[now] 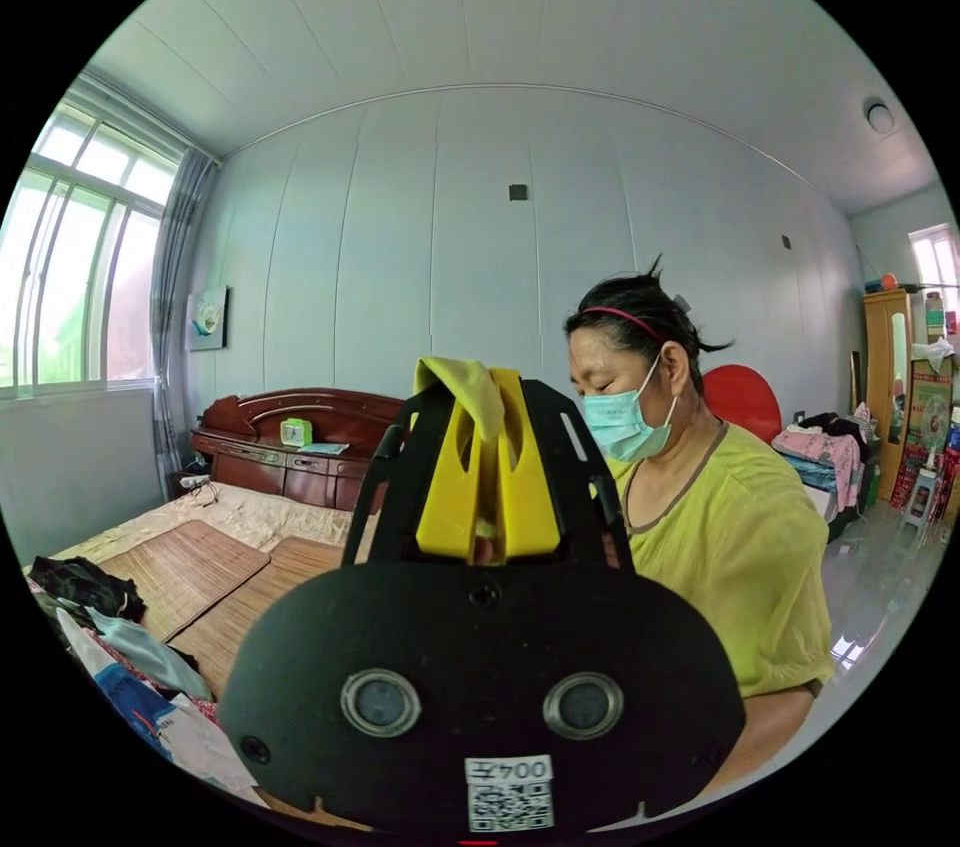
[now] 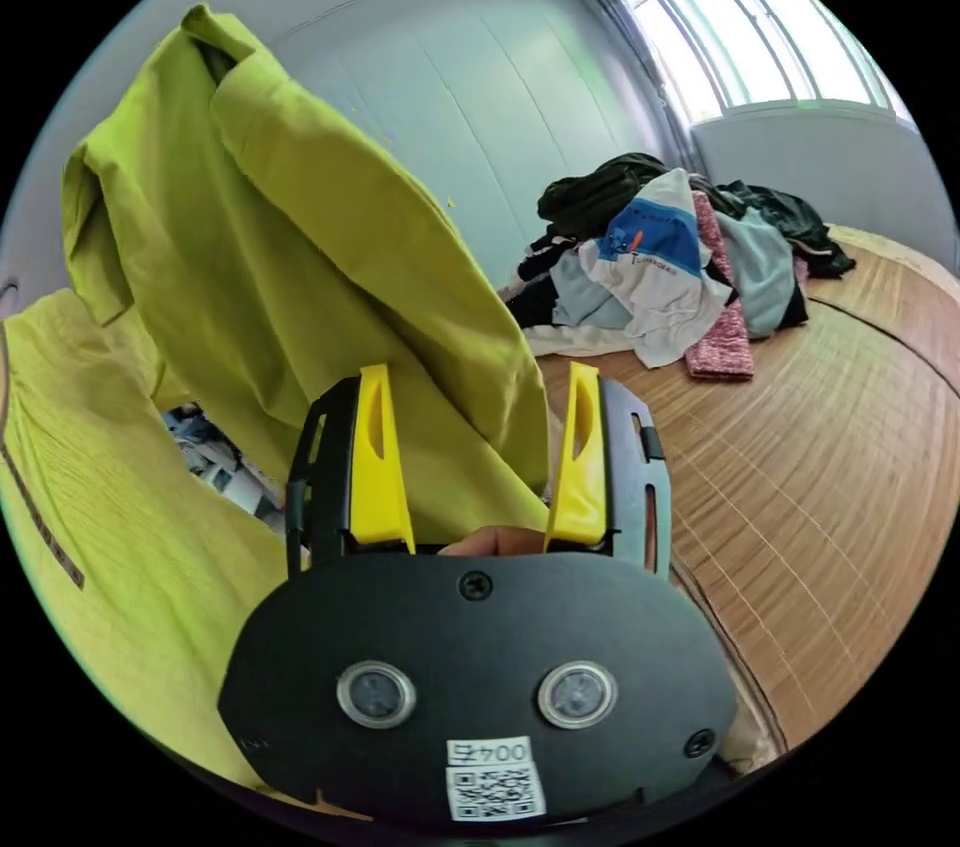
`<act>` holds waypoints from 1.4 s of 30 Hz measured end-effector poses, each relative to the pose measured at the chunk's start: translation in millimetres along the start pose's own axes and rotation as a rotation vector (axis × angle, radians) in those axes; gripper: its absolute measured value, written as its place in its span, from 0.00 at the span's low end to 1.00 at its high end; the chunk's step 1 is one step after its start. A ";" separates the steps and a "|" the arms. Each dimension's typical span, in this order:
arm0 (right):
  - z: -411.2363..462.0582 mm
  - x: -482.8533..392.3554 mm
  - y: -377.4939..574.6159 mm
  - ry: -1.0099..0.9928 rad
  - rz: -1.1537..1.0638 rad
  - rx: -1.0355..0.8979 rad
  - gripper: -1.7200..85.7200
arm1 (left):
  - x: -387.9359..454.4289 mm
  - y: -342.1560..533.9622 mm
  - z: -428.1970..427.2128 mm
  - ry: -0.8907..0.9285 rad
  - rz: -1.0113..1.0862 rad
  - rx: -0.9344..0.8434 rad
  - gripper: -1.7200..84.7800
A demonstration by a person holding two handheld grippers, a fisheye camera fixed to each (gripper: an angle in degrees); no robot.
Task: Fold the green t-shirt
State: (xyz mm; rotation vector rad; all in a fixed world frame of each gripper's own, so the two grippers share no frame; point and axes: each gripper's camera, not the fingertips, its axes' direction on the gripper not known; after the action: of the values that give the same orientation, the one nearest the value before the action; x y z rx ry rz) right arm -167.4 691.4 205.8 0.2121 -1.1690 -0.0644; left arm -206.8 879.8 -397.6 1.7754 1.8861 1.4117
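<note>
One green t-shirt (image 2: 300,287) hangs in the air above the bed's bamboo mats (image 2: 840,507). The left gripper (image 1: 487,422) pinches its top edge between closed jaws; the right gripper (image 2: 475,442) stands open before the cloth. One clothes pile (image 2: 670,277) lies beyond.
</note>
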 end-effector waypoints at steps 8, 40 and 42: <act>32.0 45.9 -26.2 -0.280 0.133 0.073 0.03 | -18.7 23.8 29.9 -0.089 -0.042 -0.063 0.07; -201.9 -234.1 -287.9 1.007 -0.229 0.405 0.01 | -113.9 150.9 209.1 -0.962 -0.017 -0.494 0.02; -203.9 -249.2 -284.3 1.001 -0.235 0.405 0.01 | -102.7 148.6 208.9 -0.946 -0.005 -0.498 0.02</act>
State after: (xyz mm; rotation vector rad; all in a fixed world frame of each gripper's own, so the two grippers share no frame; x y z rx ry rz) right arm -60.8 480.2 -152.7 0.6523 -0.1425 0.0717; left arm 64.8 869.3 -446.8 1.6983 0.9447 0.6993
